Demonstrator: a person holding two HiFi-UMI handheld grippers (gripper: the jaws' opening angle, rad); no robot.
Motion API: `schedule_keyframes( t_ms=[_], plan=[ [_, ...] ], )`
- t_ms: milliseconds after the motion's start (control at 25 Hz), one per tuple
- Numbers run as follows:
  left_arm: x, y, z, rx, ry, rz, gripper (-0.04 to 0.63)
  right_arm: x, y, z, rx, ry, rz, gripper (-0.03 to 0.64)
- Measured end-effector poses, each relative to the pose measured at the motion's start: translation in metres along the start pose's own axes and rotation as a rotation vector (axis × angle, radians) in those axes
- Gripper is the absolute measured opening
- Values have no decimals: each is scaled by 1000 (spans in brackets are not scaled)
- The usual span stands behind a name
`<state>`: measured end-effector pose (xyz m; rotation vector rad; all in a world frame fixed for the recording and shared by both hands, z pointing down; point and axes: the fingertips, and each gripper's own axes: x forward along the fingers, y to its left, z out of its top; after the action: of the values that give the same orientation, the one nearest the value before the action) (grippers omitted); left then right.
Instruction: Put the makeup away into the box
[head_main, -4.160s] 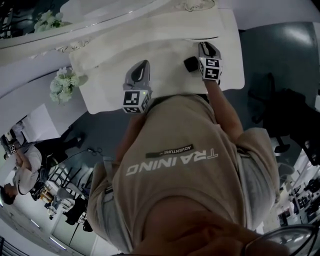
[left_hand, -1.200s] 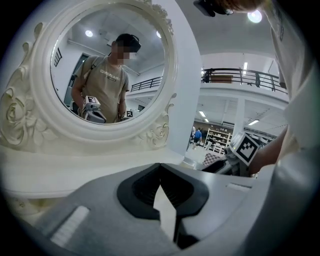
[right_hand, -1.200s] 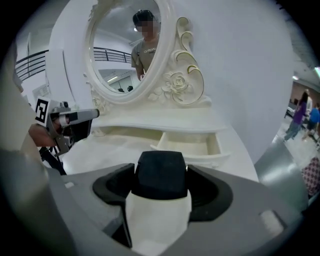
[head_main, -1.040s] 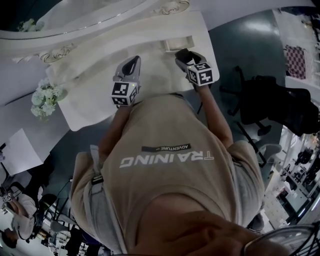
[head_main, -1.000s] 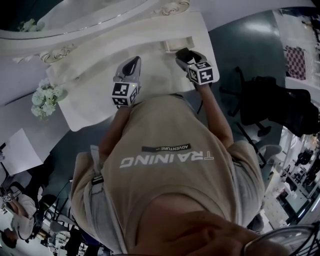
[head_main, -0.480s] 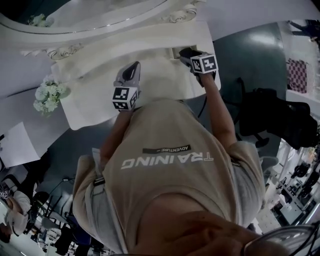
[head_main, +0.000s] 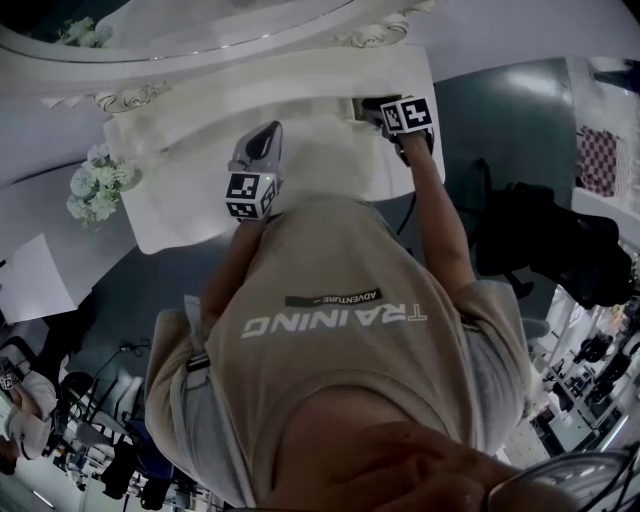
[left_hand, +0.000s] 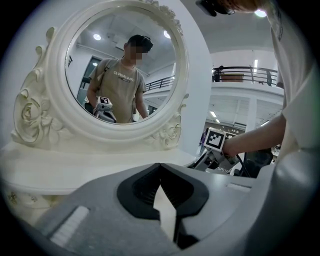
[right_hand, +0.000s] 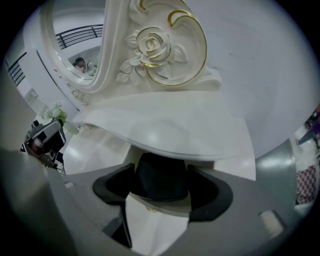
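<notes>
The right gripper's (right_hand: 161, 169) jaws stand wide but not free. They pinch a black makeup container (right_hand: 162, 182), whose dark, rounded body fills the gap and meets both pads. Just beyond it a white ledge (right_hand: 165, 132) juts out from the foot of the carved mirror frame (right_hand: 160, 45), and the container's far edge sits under its lip.

A few seconds ago this container lay on the surface (head_main: 200, 170) just beside the right gripper. It is now off the surface and carried in the jaws. Over the last second the gripper has travelled to the far right corner of the surface and tipped nose-down, so the pickup looks finished and the drop-off is probably the step in hand.

The box itself cannot be picked out with confidence. The head view shows something low and box-like right by the gripper, but it is too small to name.

The left gripper's (left_hand: 160, 166) jaws are pressed together with nothing between them. It hovers over the middle of the surface facing the mirror (left_hand: 120, 65) and has barely shifted.
</notes>
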<state>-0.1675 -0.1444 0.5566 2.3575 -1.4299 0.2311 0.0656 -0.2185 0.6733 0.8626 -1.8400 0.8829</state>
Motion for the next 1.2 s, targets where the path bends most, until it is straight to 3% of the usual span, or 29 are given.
schedule_keyframes(
  t_ms=[520,1200],
  plan=[
    [11,5,-3,-13,14,1,7,15,-11,5,-24,41,-92,333],
    [-1,-8,5,16,-10,-1,8,6,-6,5,17,-61,-14,334]
  ],
)
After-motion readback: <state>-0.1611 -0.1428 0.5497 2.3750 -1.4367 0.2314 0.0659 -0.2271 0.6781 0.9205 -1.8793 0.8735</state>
